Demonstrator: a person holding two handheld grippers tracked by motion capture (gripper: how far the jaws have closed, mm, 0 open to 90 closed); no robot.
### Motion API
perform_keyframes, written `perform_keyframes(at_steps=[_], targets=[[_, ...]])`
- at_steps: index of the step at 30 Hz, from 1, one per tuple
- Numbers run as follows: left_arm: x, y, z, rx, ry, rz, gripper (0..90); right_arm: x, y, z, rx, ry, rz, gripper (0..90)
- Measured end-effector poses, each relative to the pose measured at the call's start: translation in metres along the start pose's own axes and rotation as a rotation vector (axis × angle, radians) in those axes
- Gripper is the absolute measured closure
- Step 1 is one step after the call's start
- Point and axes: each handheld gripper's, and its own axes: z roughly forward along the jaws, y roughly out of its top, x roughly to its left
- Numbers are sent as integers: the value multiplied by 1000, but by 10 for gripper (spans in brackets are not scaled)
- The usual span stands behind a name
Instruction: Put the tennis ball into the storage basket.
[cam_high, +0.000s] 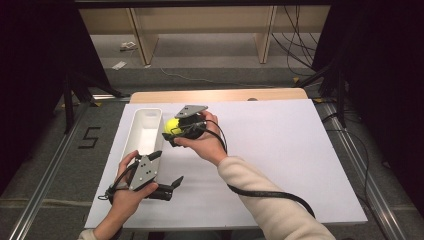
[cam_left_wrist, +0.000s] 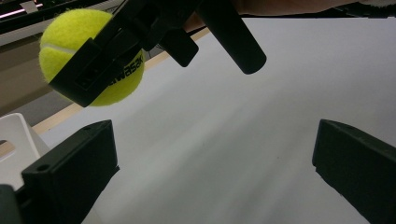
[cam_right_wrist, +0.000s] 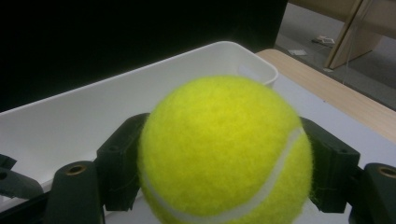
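On the white-covered counter (cam_high: 280, 150), the right claw (cam_high: 176, 131) pinches a light, springy, fuzzy yellow tennis ball (cam_right_wrist: 224, 154) across its middle near the counter's far-left corner; the left claw (cam_high: 165, 172) gapes empty.

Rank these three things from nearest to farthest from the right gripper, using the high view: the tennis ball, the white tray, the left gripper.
1. Tennis ball: clamped in the right gripper, at its tip.
2. White tray: just left of the ball, beside the gripper.
3. Left gripper: toward the near edge, by the tray's near end.
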Motion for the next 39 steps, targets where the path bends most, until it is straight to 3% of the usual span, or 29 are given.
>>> perform_keyframes(at_steps=[39], targets=[[0, 0, 0, -2, -1, 1, 0, 4, 8, 12, 6, 7, -2, 268]])
